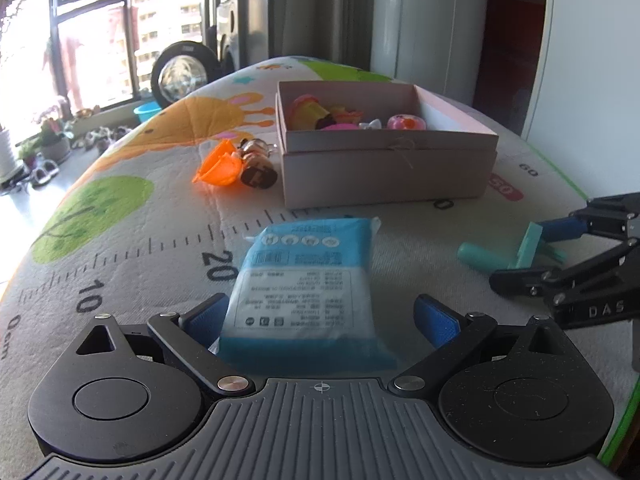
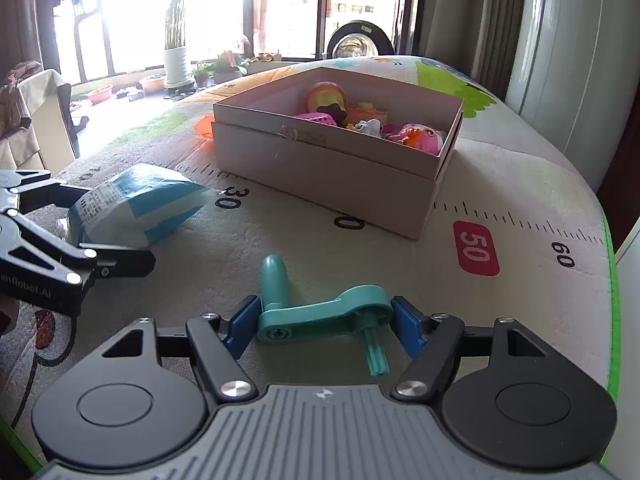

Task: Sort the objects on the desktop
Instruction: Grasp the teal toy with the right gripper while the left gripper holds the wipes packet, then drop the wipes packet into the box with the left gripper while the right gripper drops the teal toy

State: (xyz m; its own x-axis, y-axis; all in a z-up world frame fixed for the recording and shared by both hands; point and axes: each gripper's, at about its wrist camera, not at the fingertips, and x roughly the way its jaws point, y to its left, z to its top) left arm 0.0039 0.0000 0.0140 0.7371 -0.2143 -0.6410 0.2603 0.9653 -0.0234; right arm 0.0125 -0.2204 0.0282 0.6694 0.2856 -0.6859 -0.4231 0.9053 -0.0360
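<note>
A blue and white tissue pack (image 1: 306,280) lies on the play mat between the fingers of my left gripper (image 1: 320,320), which is open around it; the right pad stands clear of it. The pack also shows in the right wrist view (image 2: 132,208). My right gripper (image 2: 326,324) has both blue pads against the ends of a teal crank handle (image 2: 320,314) that rests on the mat. The crank also shows in the left wrist view (image 1: 508,254). A pale cardboard box (image 1: 384,172) holding several colourful toys stands beyond both grippers, also in the right wrist view (image 2: 332,172).
An orange plastic shell (image 1: 220,164) and a small dark figure (image 1: 258,168) lie left of the box. The mat (image 2: 520,300) carries a printed ruler. Its green edge runs at the right. A window and potted plants are behind.
</note>
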